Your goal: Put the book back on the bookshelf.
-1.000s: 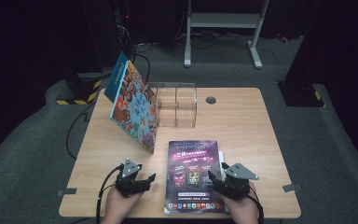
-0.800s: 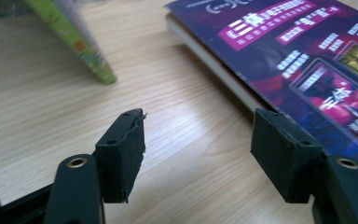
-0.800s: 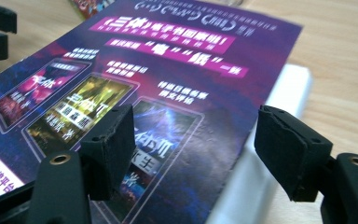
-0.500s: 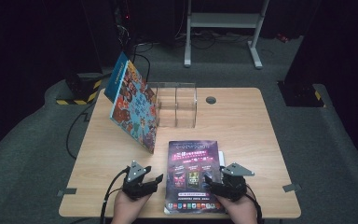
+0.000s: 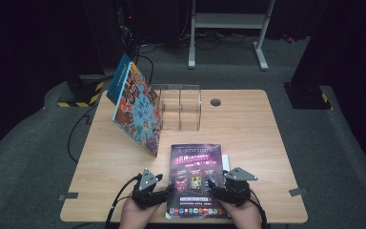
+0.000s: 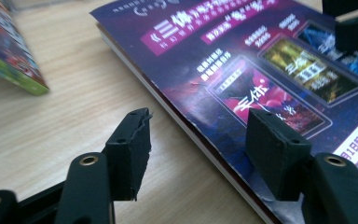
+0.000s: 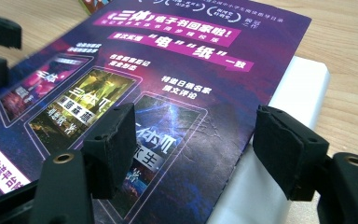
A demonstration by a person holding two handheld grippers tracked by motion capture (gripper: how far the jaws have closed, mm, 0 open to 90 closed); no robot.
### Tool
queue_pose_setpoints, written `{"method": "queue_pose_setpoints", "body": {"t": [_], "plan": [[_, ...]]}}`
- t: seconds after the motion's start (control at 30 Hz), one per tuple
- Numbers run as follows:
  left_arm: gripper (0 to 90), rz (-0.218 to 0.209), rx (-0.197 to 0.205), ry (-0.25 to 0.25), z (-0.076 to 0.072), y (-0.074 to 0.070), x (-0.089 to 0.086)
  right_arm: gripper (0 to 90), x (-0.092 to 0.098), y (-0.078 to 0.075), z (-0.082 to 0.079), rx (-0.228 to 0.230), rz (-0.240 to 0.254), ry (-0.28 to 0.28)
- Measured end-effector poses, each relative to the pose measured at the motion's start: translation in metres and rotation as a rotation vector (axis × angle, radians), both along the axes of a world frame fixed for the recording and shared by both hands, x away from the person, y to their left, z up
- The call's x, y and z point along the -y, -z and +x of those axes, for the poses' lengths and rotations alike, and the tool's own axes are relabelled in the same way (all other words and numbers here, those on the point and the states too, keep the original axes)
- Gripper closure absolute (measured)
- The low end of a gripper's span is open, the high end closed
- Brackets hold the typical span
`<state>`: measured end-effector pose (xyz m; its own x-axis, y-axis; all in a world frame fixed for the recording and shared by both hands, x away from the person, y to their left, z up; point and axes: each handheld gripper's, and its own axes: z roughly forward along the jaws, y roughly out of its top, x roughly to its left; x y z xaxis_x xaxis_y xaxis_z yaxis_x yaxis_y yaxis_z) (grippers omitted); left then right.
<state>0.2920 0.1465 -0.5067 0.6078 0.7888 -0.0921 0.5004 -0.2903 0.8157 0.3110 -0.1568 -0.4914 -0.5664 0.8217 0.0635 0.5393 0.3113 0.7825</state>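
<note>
1. Colourful picture book [image 5: 136,110], cartoon cover, blue spine: stands tilted at abt 10 o'clock on the light wooden table [image 5: 248,133], top edge leaning against the clear acrylic two-bay box [image 5: 180,107] just to its right. Its lower corner shows at far left in left gripper view [image 6: 9,51].
2. Left gripper [image 5: 164,194], black w/ grey three-cornered plate, at abt 7 o'clock near the front edge, held in a hand [image 5: 134,214]. Its jaws have just been closing but stand apart, straddling the left edge of the purple glossy booklet [image 6: 242,60]: one jaw over bare wood, the other over the cover. Pads press on nothing that I can see.
3. Purple booklet w/ white and pink Chinese print lies flat at 6 o'clock, front centre of table [image 5: 195,179], between both grippers, well clear of the acrylic box.
4. White flat slab [image 7: 284,121] lies under the booklet's right side, sticking out past its edge; also seen in high view [image 5: 225,162].
5. Right gripper [image 5: 215,187], same build, at abt 5 o'clock, held in a hand [image 5: 244,215]. Jaws spread, straddling the booklet's right edge: one over the cover, the other over the white slab. No pinch visible.
6. Small dark round grommet [image 5: 215,102] in the tabletop at abt 1 o'clock.
</note>
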Motion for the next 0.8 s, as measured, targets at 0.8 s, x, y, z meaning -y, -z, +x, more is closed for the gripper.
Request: {"method": "queue_pose_setpoints", "body": {"t": [0.8], "plan": [[41.1, 0.098, -0.032, -0.004, 0.002, 0.008, 0.006, 30.2, -0.006, -0.004, 0.002, -0.045, -0.008, -0.004]]}}
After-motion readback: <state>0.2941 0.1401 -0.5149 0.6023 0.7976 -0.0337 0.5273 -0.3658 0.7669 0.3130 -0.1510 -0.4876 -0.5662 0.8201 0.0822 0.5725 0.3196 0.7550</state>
